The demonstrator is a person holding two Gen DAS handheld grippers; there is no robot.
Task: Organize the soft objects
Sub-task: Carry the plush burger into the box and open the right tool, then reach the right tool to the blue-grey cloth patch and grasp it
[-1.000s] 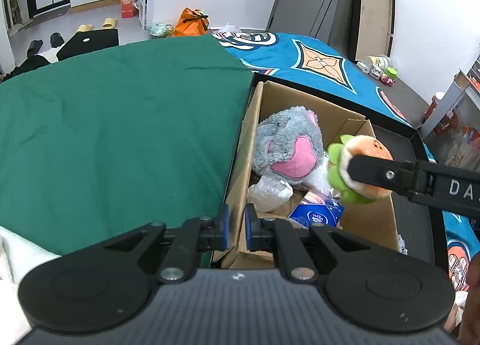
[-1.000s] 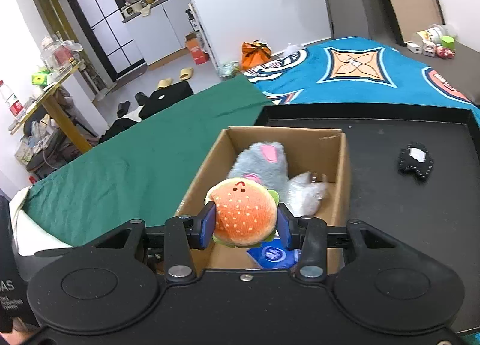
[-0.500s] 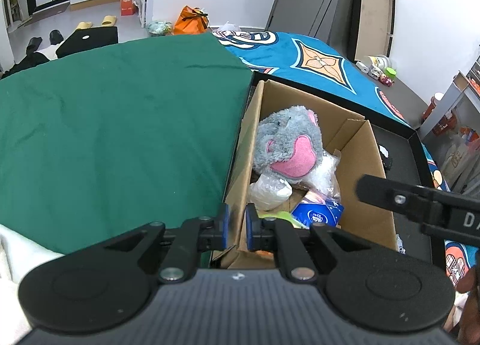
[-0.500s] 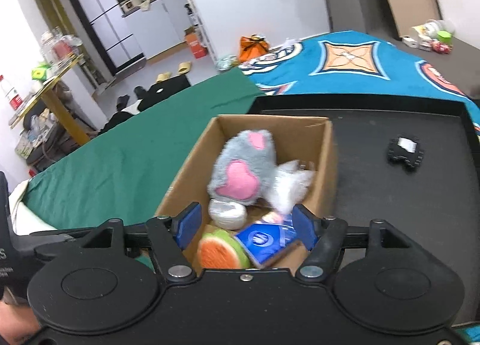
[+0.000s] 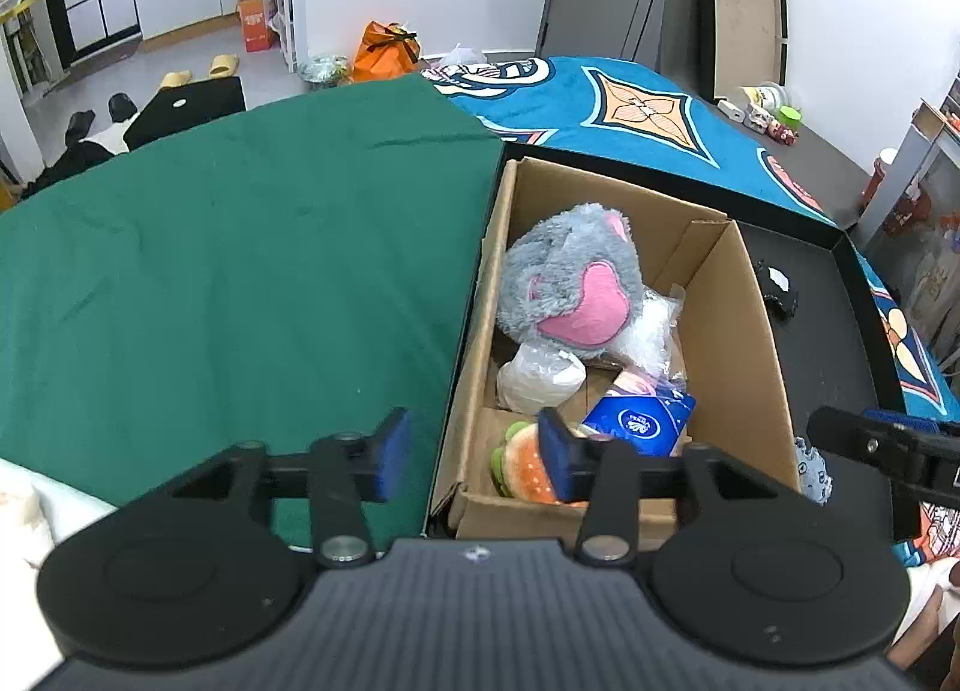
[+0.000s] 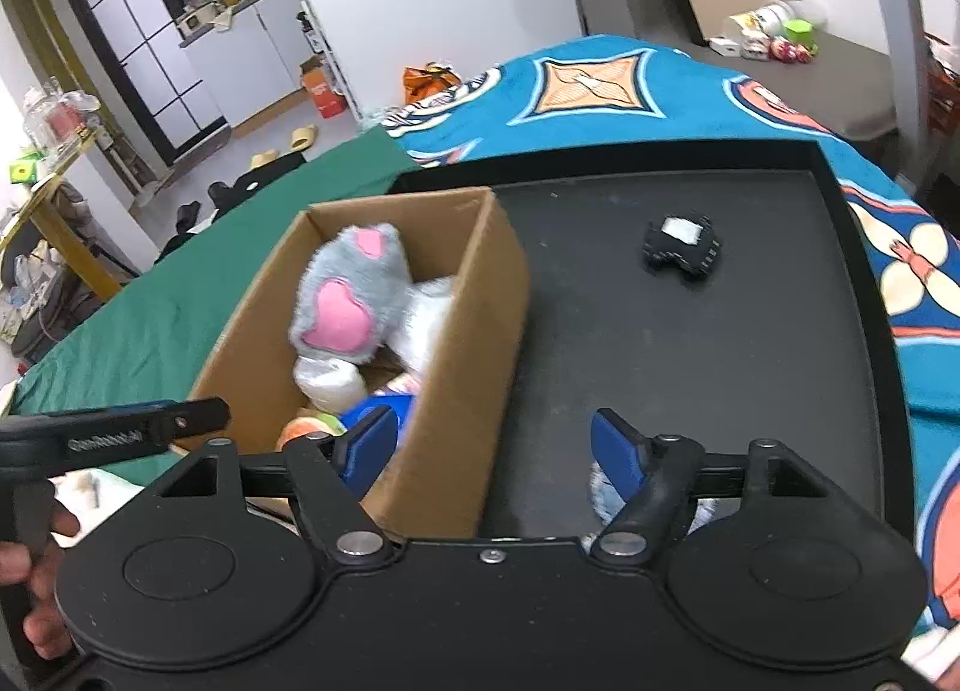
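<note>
A cardboard box (image 5: 741,331) stands in a black tray (image 6: 690,367). It holds a grey and pink plush (image 5: 570,289), a white wrapped bundle (image 5: 540,376), a blue packet (image 5: 639,421) and a burger plush (image 5: 522,460) at its near end. The box (image 6: 480,331) and the grey plush (image 6: 348,295) also show in the right wrist view. My left gripper (image 5: 471,454) is open and empty over the box's near left corner. My right gripper (image 6: 492,445) is open and empty over the box's right wall. A pale blue soft thing (image 6: 603,496) lies on the tray behind its right finger.
A small black and white object (image 6: 681,244) lies on the tray to the right of the box. A green cloth (image 5: 240,271) covers the surface to the left. A blue patterned blanket (image 5: 630,108) lies behind the tray. Floor clutter is far back.
My right gripper let go of the burger plush, which now lies in the box, then swung right over the tray. My left gripper has opened.
</note>
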